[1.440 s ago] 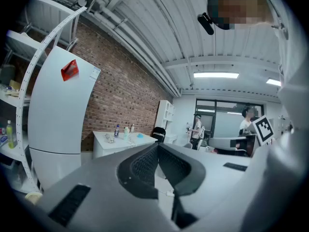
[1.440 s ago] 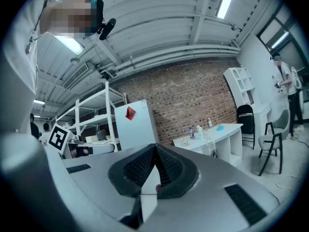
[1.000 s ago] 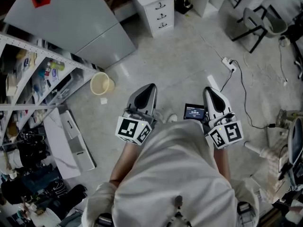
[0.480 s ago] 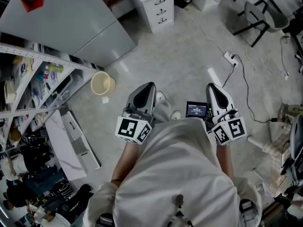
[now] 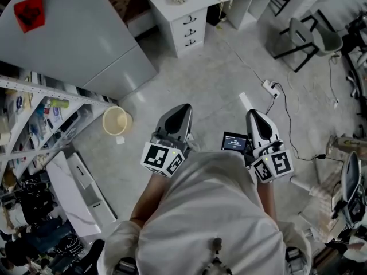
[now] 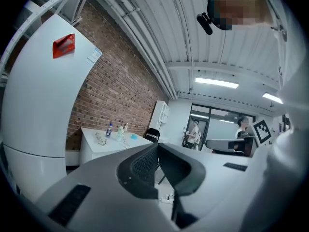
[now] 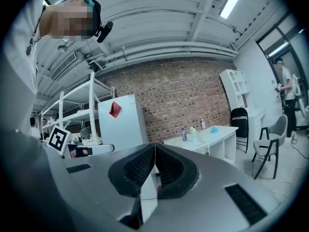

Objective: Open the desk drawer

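"Across the floor, up at the top of the head view, is that the target?"

"That's it. White worktop (image 5: 200, 0) by the brick wall (image 7: 183, 100), long axis running left to right across the view. The drawer stack (image 5: 188, 31) sits under its left end, three fronts one above another. They face down and a little left in the view, out over the open floor (image 5: 212, 85). All three flush, shut."

"And your tongs?"

"Left tongs (image 5: 183, 109) clenched, pads together, nothing between them. Right tongs (image 5: 253, 116) the same, clenched on nothing. Both held out side by side in front of me, noses aimed up the view towards the worktop and well apart from it."

"Anything in between?"

"A power strip (image 5: 268, 86) and its cable lie off to the right. On the left, a cream bucket (image 5: 116, 120) sits beside the shelf rack (image 5: 40, 105), and a grey cabinet (image 5: 74, 33) stands left of the worktop."
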